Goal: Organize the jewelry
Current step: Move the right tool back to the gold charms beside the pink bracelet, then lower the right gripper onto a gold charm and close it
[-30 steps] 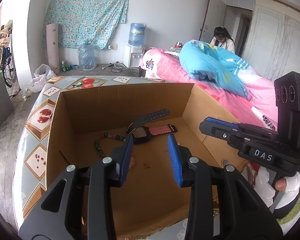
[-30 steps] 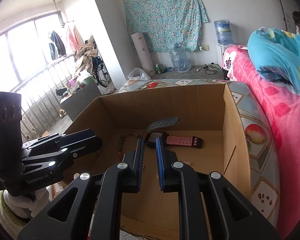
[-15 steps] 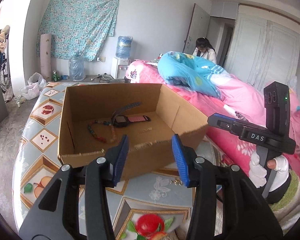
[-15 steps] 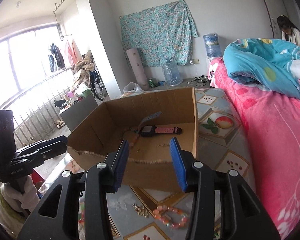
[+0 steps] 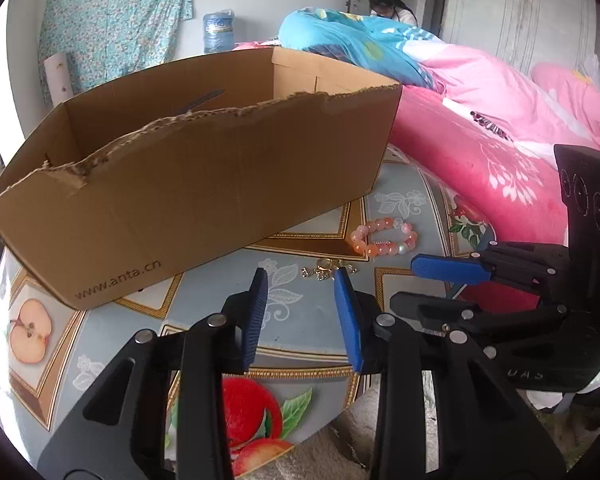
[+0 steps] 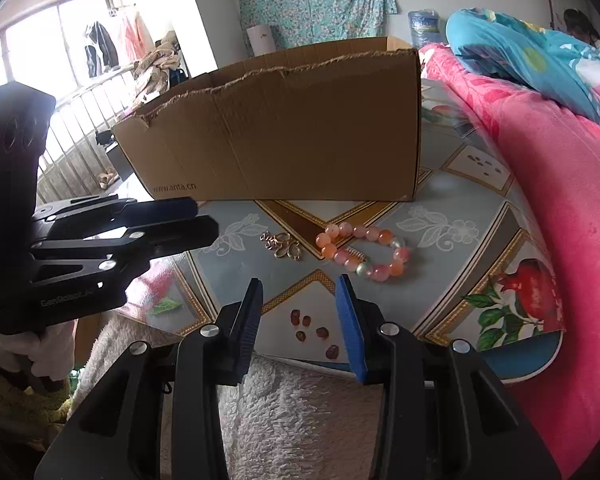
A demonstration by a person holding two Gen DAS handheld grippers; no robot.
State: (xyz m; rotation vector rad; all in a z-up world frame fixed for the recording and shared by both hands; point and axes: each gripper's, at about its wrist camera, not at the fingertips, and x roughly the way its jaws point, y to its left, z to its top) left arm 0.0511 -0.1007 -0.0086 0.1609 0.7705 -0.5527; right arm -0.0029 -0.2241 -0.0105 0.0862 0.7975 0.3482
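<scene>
as both lie loose on the table [image 6: 452, 216] | bead bracelet [image 6: 364, 252]: light, slippery, pinch across one side; gold chain [image 6: 282, 245]: limp, fiddly | left tool [image 5: 302, 312], right tool [image 6: 300, 316]: closing, empty

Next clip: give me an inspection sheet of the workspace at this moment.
Surface: table with a fruit-print cover.
Job's things: bead bracelet and gold chain lying apart on the table, in front of the cardboard box.
Clutter: nothing seen.
Grippers: left gripper and right gripper both closing, nothing between the jaws.
Cables: nothing seen.
Surroundings: pink bed, blue quilt, water jug, person seated behind.
</scene>
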